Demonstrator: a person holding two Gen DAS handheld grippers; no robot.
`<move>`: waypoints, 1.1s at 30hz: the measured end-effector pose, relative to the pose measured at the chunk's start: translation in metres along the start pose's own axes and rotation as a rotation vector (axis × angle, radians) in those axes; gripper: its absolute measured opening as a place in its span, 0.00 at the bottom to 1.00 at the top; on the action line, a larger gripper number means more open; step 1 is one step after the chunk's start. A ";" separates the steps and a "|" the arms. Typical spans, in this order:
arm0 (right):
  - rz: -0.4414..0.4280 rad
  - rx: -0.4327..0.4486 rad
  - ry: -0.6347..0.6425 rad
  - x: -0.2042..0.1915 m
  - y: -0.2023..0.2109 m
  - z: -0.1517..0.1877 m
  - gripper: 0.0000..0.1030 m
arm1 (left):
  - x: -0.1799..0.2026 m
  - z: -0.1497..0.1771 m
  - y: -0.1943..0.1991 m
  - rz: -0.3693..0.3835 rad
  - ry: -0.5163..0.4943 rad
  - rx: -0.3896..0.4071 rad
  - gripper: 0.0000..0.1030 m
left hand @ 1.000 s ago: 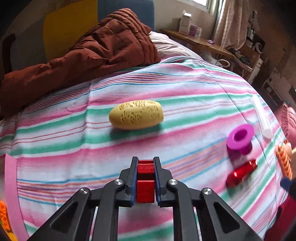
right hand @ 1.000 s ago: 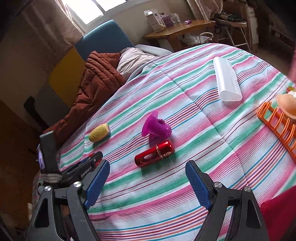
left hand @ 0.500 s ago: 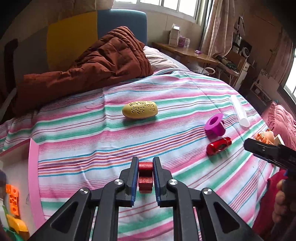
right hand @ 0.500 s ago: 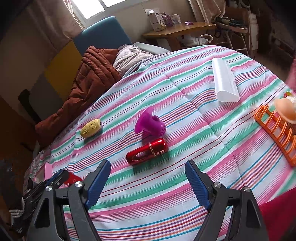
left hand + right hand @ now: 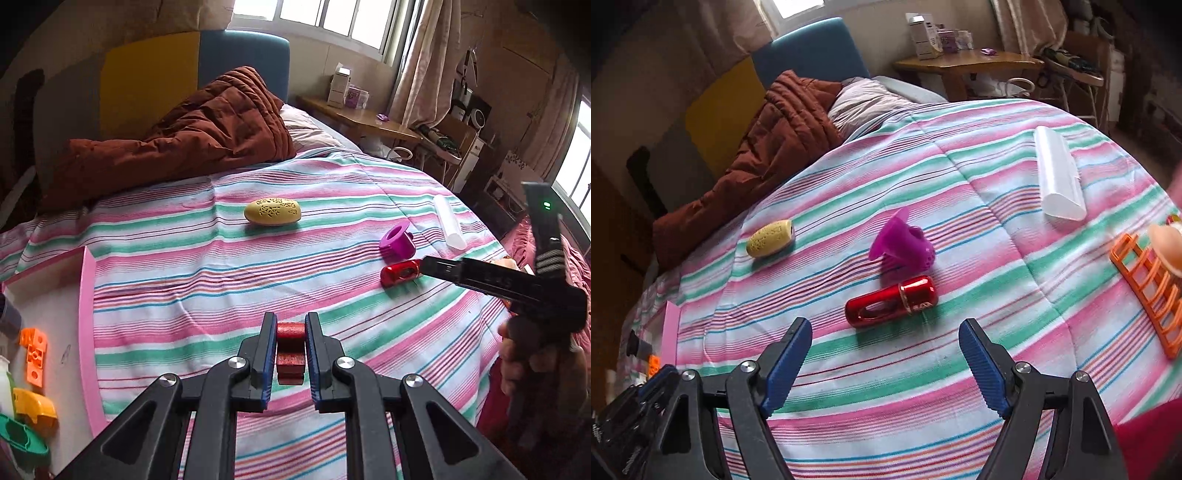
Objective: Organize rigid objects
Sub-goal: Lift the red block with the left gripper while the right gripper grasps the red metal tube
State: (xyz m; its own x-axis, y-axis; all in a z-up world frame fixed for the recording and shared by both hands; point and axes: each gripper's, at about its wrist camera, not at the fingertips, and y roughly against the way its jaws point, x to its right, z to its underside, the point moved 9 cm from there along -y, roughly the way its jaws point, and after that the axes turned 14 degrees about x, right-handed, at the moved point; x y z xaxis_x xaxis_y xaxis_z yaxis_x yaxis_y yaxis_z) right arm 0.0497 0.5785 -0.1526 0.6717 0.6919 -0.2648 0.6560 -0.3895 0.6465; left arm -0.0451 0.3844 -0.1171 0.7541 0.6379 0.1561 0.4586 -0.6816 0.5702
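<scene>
Right now my left gripper [image 5: 290, 352] sits low in the centre of its frame, its blue pads clamped on a small red block [image 5: 290, 351] held above the striped bedspread [image 5: 177, 258], with a pink-rimmed tray [image 5: 85, 317] of orange, yellow and green pieces at the lower left. My right gripper [image 5: 884, 363] hangs with its jaws spread wide and nothing between them, the red metallic cylinder [image 5: 891, 302] lying just beyond in mid-frame and the purple funnel-shaped piece [image 5: 903, 249] close behind it. Farther off I see the yellow oval piece [image 5: 771, 238] at centre left, a white tube [image 5: 1059, 179] upper right, and an orange rack [image 5: 1148, 291] at the right edge.
</scene>
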 end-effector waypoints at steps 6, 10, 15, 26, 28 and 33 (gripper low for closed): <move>0.028 -0.036 0.154 -0.013 -0.033 0.006 0.85 | -0.005 0.002 0.021 -0.012 -0.006 0.013 0.14; 0.041 -0.050 0.231 -0.015 -0.054 0.008 0.87 | -0.009 0.002 0.034 -0.030 -0.016 0.023 0.14; 0.036 -0.072 0.259 -0.015 -0.063 0.012 0.72 | -0.017 0.001 0.050 -0.068 -0.028 0.038 0.14; -0.092 -0.146 0.366 -0.076 -0.042 0.054 0.72 | -0.031 0.000 0.080 -0.124 -0.026 0.082 0.14; -0.108 -0.152 0.398 -0.090 -0.036 0.065 0.72 | -0.035 0.000 0.086 -0.133 -0.021 0.090 0.14; -0.096 -0.152 0.457 -0.105 -0.025 0.091 0.47 | -0.045 0.003 0.098 -0.158 -0.018 0.101 0.14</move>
State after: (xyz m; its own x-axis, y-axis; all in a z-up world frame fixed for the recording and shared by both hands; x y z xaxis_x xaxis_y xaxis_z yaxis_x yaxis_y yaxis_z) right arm -0.0056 0.4603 -0.2058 0.3688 0.9295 -0.0093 0.6272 -0.2415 0.7404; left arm -0.0324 0.2877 -0.0709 0.6772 0.7337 0.0560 0.6161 -0.6070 0.5020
